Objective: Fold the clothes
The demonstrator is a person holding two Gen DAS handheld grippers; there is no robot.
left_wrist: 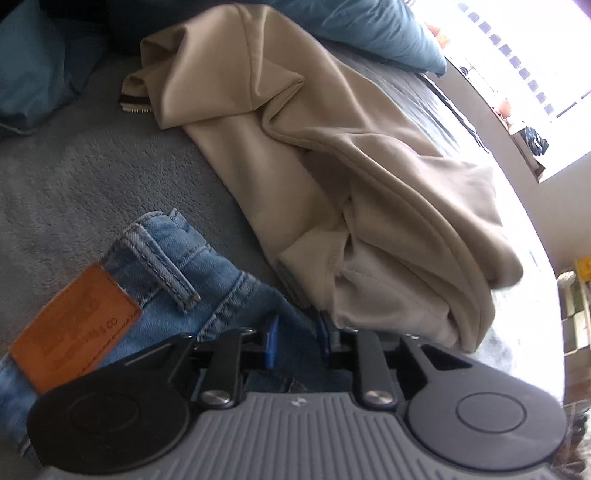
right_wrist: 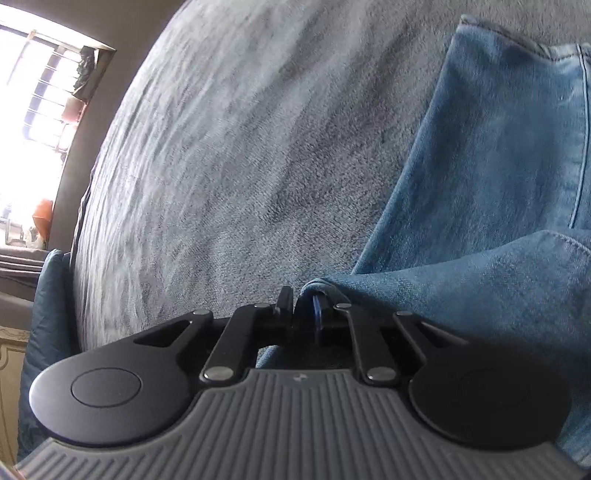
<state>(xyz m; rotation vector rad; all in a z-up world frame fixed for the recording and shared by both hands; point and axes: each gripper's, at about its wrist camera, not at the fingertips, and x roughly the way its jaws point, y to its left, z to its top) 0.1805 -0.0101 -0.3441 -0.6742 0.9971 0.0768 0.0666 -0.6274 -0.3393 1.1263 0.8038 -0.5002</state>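
- The left gripper [left_wrist: 295,341] sits low over the waistband of the blue jeans [left_wrist: 192,273]; its jaws stand partly apart with denim between them, and a firm hold cannot be told.
- A tan leather patch [left_wrist: 74,328] and a belt loop [left_wrist: 162,266] lie just left of it.
- A beige garment [left_wrist: 332,155] lies crumpled on the grey blanket [left_wrist: 92,184], touching the jeans near the gripper.
- The right gripper [right_wrist: 301,310] has its jaws nearly closed, pinching a folded edge of the jeans [right_wrist: 498,166] on the blanket [right_wrist: 240,147].
- Teal pillows [left_wrist: 369,29] lie beyond the beige garment.
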